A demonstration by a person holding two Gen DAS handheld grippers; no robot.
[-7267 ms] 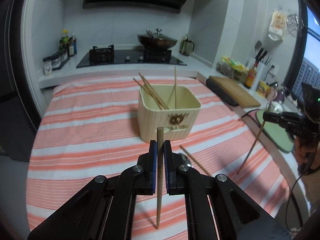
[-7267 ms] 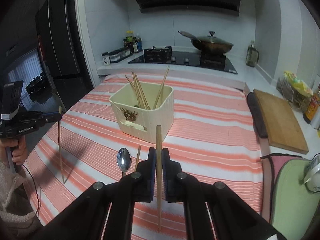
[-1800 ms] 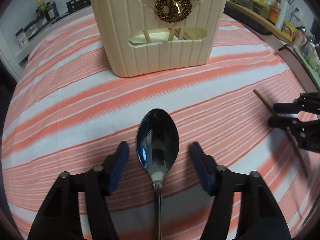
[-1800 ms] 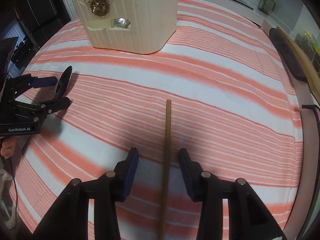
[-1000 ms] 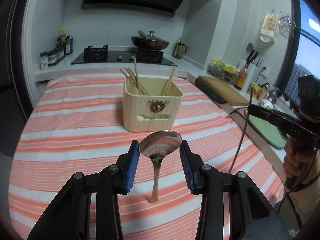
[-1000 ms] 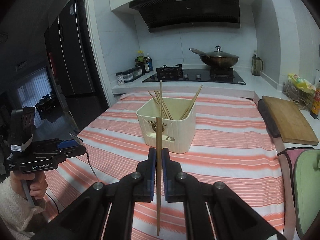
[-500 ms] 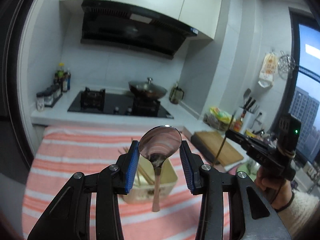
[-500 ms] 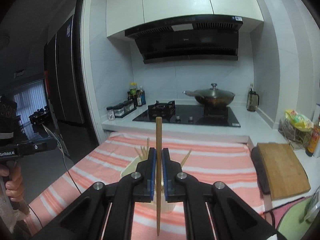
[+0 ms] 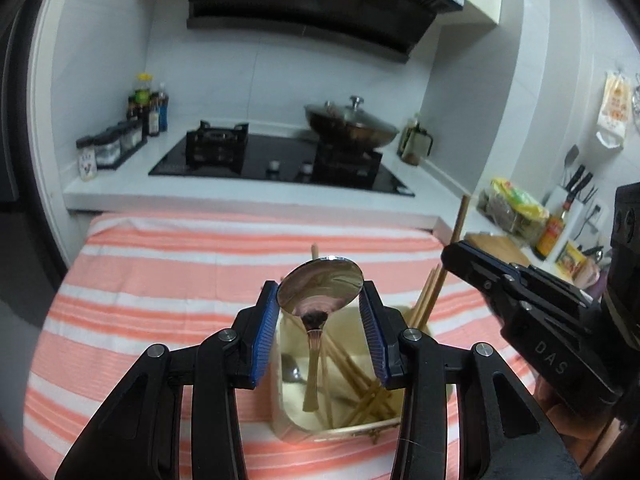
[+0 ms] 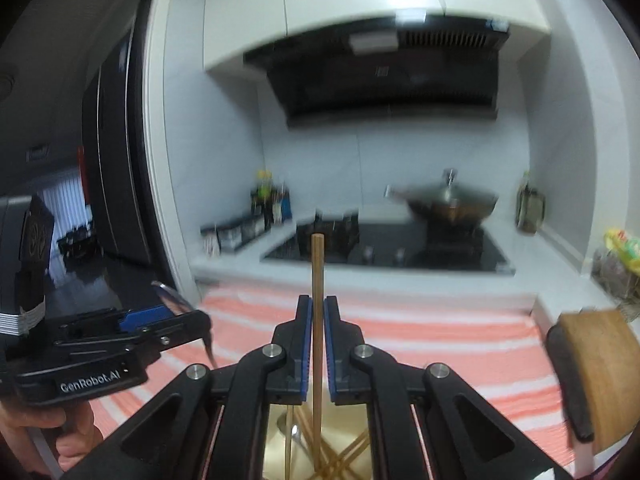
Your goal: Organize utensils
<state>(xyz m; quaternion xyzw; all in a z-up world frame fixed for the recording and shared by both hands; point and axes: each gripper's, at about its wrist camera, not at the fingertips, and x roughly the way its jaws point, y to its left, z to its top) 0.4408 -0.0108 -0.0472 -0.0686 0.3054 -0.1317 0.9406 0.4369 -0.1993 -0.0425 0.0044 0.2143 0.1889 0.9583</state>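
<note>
My left gripper point(image 9: 320, 334) is clamped across the bowl of a steel spoon point(image 9: 320, 286), slick and top-heavy, handle hanging over the cream utensil holder point(image 9: 292, 420). My right gripper point(image 10: 315, 340) is pinched tight on a light, stiff wooden chopstick point(image 10: 317, 276), upright above the same holder, chopsticks already inside.

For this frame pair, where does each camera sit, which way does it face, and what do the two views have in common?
Left wrist: rides the left gripper, angled down over the cream holder toward the stove; its jaws pinch a spoon by the bowl; the right gripper shows at right.
Right wrist: rides the right gripper, facing the stove; its jaws clamp an upright chopstick; the left gripper and a hand show at left.
Shared: stove, wok, striped cloth, holder with chopsticks.
</note>
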